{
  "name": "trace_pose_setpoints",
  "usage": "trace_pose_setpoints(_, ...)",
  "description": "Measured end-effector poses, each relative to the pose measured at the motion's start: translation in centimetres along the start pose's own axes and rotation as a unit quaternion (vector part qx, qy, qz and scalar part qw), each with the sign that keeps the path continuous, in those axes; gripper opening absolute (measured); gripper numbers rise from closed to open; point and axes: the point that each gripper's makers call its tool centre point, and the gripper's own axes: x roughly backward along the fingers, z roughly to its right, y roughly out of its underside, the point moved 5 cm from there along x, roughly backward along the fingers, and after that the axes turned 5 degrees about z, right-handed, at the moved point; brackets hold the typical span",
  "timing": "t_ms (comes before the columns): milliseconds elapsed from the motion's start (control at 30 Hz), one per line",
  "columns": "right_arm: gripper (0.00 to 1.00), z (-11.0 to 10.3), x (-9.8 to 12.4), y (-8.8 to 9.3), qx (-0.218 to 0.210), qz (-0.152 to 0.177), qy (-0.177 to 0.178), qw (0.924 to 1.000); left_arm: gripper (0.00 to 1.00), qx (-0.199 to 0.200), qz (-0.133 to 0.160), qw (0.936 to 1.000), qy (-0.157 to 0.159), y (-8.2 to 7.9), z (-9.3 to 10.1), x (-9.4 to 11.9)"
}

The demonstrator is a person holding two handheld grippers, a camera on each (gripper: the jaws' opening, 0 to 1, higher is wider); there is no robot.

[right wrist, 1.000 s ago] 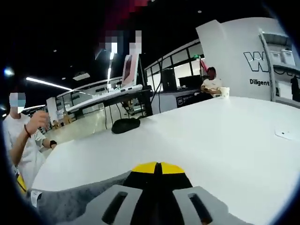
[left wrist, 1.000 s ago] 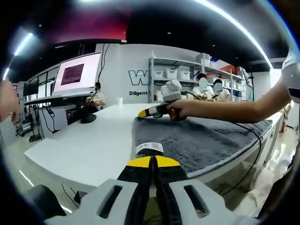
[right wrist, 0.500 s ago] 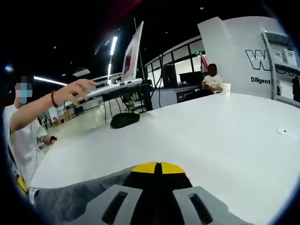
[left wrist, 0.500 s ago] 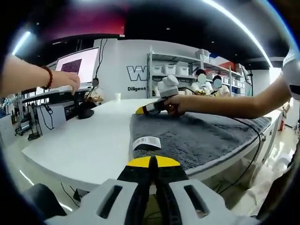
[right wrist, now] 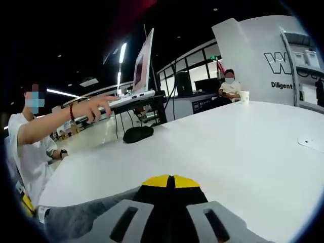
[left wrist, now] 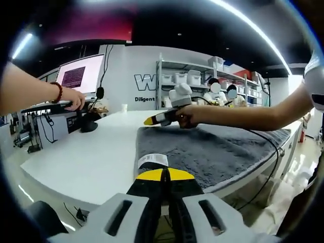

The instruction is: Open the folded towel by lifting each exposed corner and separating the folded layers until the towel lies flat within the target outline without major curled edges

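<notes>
A grey towel [left wrist: 212, 152] lies spread over the white table [left wrist: 86, 152], with a white label [left wrist: 153, 161] at its near edge. My left gripper [left wrist: 163, 174] is shut, its yellow tips at that near edge right by the label, seemingly pinching the cloth. My right gripper [left wrist: 152, 121], held in a person's hand [left wrist: 190, 115], sits at the towel's far left corner. In the right gripper view, the right gripper [right wrist: 172, 180] is shut, with the towel [right wrist: 76, 220] bunched under and left of its jaws.
Another person [right wrist: 30, 136] at the table's far side reaches an arm [left wrist: 30, 93] to a raised laptop [left wrist: 81, 76]. A black mouse [right wrist: 138, 133] and a paper cup [right wrist: 244, 97] sit on the table. A cable [left wrist: 276, 152] hangs over the towel's right edge. Shelves [left wrist: 187, 81] stand behind.
The other person's hand has come up onto the laptop. Both grippers and the towel stay almost where they were; the views shifted slightly.
</notes>
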Motion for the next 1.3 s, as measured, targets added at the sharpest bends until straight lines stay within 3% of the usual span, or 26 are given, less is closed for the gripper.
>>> trace_pose_setpoints(200, 0.00, -0.4, 0.5, -0.1, 0.017, -0.002, -0.011, 0.9998, 0.12, -0.009, 0.009, 0.9999, 0.011, -0.7, 0.5, -0.5)
trace_pose_setpoints(533, 0.26, -0.3, 1.0, -0.4, 0.050, 0.000, -0.017, 0.9986, 0.33, -0.016, 0.010, 0.9997, 0.013, -1.3, 1.1, -1.0)
trace_pose_setpoints(700, 0.30, -0.3, 1.8, -0.3, 0.053, 0.002, -0.020, 0.9984, 0.49, -0.013, -0.001, 0.9999, 0.008, -1.1, 1.3, -1.2)
trace_pose_setpoints(900, 0.38, -0.1, 2.7, -0.7, 0.045, 0.004, -0.015, 0.9989, 0.53, -0.019, -0.003, 0.9998, 0.007, -1.4, 1.8, -0.9)
trace_pose_setpoints(1167, 0.49, -0.1, 4.3, -1.2, 0.065, 0.012, -0.001, 0.9978, 0.76, -0.017, -0.012, 0.9998, 0.004, -1.4, 2.5, -1.1)
trace_pose_setpoints(1300, 0.50, -0.2, 5.1, -1.6, 0.073, 0.018, 0.003, 0.9971, 0.77, -0.022, -0.015, 0.9996, 0.010, -1.4, 2.8, -1.2)
